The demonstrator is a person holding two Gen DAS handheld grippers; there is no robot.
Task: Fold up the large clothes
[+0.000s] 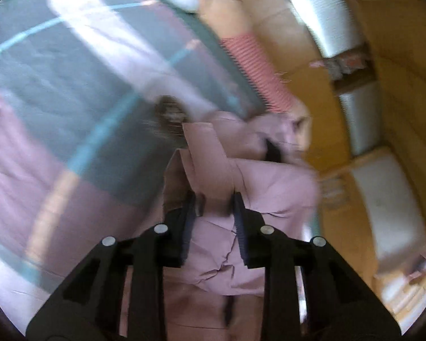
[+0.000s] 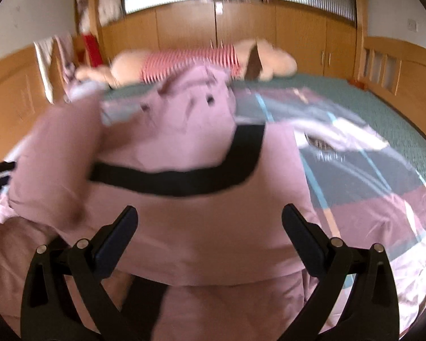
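Observation:
A large pink garment with black trim lies bunched on the bed. In the left wrist view my left gripper is shut on a fold of the pink garment and holds it lifted above the bed. In the right wrist view my right gripper is open, its fingers spread wide just above the garment's flat lower part, gripping nothing. A curved black band runs across the garment ahead of the right gripper. Both views are blurred by motion.
The bed has a striped grey, pink and teal cover over a green mattress. A plush toy in a red-striped shirt lies at the bed's far edge. Wooden cabinets line the walls.

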